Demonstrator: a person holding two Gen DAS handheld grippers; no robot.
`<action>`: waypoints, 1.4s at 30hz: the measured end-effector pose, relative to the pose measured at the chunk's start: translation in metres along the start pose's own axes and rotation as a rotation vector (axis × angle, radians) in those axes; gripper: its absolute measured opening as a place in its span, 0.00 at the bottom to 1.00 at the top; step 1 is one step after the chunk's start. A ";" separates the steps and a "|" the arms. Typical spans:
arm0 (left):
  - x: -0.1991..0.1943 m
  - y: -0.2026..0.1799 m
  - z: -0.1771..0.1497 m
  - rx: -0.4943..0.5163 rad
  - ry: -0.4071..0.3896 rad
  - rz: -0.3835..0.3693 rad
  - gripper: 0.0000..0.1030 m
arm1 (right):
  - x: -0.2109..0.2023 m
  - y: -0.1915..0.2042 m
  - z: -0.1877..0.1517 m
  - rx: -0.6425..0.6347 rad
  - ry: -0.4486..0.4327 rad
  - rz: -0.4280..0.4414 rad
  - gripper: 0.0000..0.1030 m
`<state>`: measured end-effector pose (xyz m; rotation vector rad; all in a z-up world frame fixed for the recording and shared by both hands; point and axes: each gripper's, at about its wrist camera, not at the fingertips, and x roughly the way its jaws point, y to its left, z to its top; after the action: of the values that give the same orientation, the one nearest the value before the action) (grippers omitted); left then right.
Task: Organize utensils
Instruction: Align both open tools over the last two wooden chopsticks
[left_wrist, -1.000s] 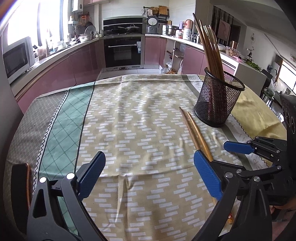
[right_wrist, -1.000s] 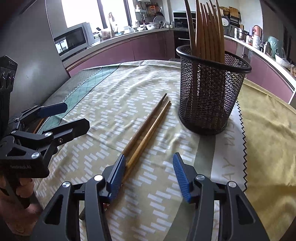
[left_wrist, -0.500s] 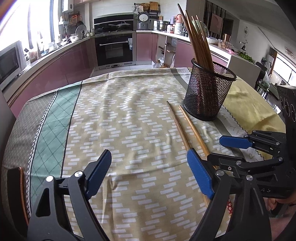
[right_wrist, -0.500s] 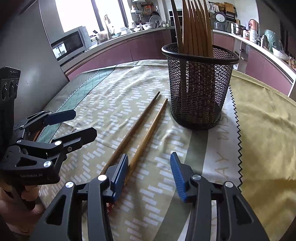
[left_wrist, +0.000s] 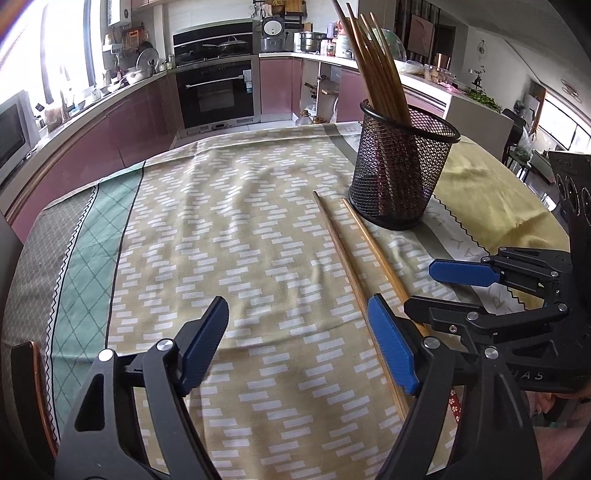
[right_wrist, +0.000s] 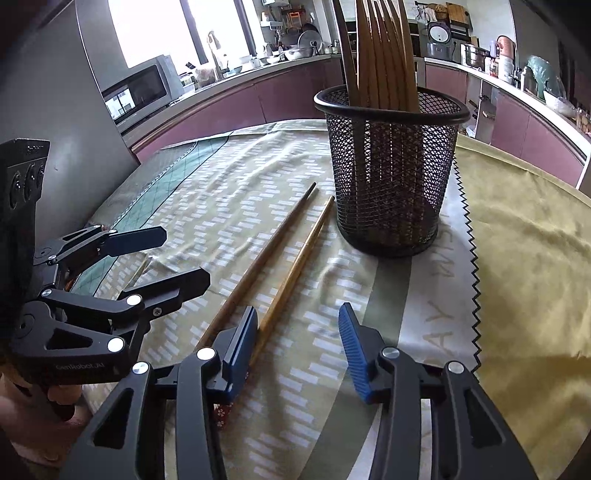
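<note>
I work at a table covered with a yellow-beige tablecloth (left_wrist: 236, 258) printed with short white dashes; it has a green diamond-pattern band on the side away from the black wire-mesh holder (left_wrist: 402, 173). On the holder's other side lies a plain mustard-yellow cloth (right_wrist: 528, 236) with a zigzag edge. Behind the table is a kitchen with dusty-pink cabinets (left_wrist: 122, 136), a black built-in oven (left_wrist: 216, 94) and a grey microwave (right_wrist: 142, 88) on the counter near a bright window.

The mesh holder stands upright on the tablecloth and already contains a bundle of brown wooden chopsticks (left_wrist: 376, 70), which lean and point up out of its rim. Just beside the holder's base, two loose brown wooden chopsticks (left_wrist: 354, 266) lie flat on the cloth, almost parallel, a little apart. Their long axis runs from the foot of the holder toward me: the thin tips are near the holder, the thicker ends are under my claws.

My left claw (left_wrist: 295, 343), black with blue pads, is rather wide and its jaws are closing; only cloth is between them. Its right pad sits over the loose chopsticks, but I cannot tell if it touches them. My right claw (right_wrist: 299, 343) is about half open and holds nothing. Its left pad (right_wrist: 242, 347) is right against the chopstick nearer the holder; whether it presses on it I cannot tell.
</note>
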<state>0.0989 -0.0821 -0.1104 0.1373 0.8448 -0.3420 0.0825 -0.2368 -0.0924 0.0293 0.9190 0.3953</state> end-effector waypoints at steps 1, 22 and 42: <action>0.001 -0.001 0.000 0.002 0.000 -0.005 0.74 | 0.000 -0.001 0.000 0.001 -0.001 0.001 0.42; 0.022 -0.020 0.001 0.064 0.065 -0.034 0.58 | -0.005 -0.016 -0.001 0.035 -0.001 0.048 0.37; 0.020 -0.016 -0.001 0.034 0.061 -0.033 0.37 | 0.008 -0.012 0.015 0.029 0.006 0.045 0.38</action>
<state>0.1047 -0.1017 -0.1262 0.1660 0.9022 -0.3850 0.1017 -0.2428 -0.0915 0.0754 0.9311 0.4246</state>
